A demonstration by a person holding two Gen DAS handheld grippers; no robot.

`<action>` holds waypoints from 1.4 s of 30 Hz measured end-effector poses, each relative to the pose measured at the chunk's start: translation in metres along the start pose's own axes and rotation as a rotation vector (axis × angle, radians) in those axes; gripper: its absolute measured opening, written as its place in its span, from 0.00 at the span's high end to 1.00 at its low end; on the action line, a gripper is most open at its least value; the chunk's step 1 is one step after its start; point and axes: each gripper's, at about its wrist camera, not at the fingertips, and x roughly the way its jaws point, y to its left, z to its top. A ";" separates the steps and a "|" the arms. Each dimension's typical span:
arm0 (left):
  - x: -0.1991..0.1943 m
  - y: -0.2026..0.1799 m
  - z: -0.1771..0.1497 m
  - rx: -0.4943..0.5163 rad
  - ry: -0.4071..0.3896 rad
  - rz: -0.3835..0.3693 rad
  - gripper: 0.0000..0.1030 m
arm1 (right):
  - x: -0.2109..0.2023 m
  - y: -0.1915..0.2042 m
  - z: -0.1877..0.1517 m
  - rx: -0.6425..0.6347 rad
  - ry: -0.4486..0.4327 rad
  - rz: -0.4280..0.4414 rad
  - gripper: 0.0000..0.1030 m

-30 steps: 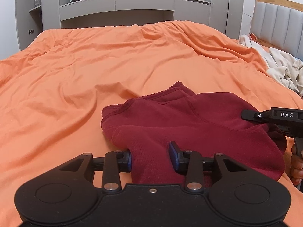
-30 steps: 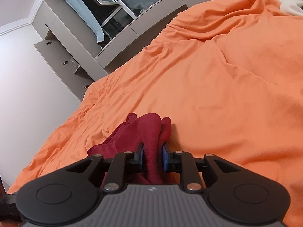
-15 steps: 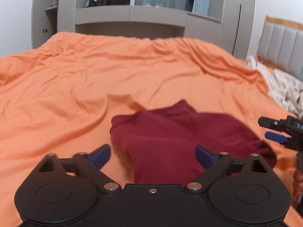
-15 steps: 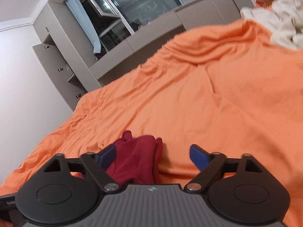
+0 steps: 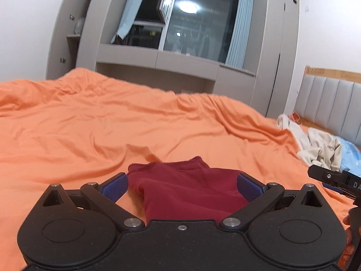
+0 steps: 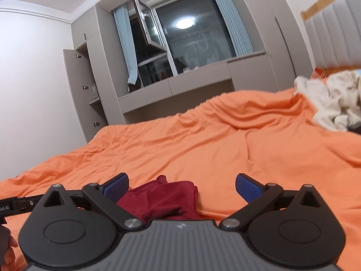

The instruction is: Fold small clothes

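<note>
A small dark red garment (image 5: pixel 187 192) lies folded in a low heap on the orange bedcover (image 5: pixel 112 124). My left gripper (image 5: pixel 182 186) is open and empty, its blue pads wide apart, raised just behind the garment. My right gripper (image 6: pixel 181 186) is open and empty too, with the garment (image 6: pixel 162 201) below and left of its middle. The right gripper's tip also shows at the right edge of the left wrist view (image 5: pixel 334 179). The garment's near part is hidden behind both gripper bodies.
A pile of cream and light blue clothes (image 5: pixel 320 144) lies at the right by the padded headboard (image 5: pixel 331 106). Grey cabinets with an open door (image 6: pixel 79 90) and a dark window (image 5: pixel 194 29) stand beyond the bed's far edge.
Both grippers were shut on the red garment a second ago. They opened, let it go, and have drawn back and tilted upward, so more of the room shows.
</note>
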 end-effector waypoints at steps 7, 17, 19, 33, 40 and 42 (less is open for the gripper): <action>-0.047 -0.011 -0.027 0.026 -0.034 0.008 0.01 | -0.061 0.000 -0.011 -0.021 -0.057 -0.017 0.00; -0.099 -0.023 -0.064 0.038 -0.037 -0.012 0.01 | -0.130 0.005 -0.036 -0.106 -0.080 -0.019 0.00; -0.108 -0.023 -0.071 0.030 -0.037 0.003 0.01 | -0.140 0.007 -0.041 -0.105 -0.078 -0.019 0.00; -0.135 -0.019 -0.094 0.044 -0.027 0.035 0.01 | -0.163 0.029 -0.062 -0.210 -0.089 -0.066 0.00; -0.127 -0.017 -0.096 0.050 -0.004 0.050 0.01 | -0.157 0.023 -0.064 -0.195 -0.058 -0.083 0.00; -0.126 -0.017 -0.095 0.049 0.001 0.051 0.01 | -0.157 0.022 -0.064 -0.191 -0.057 -0.084 0.00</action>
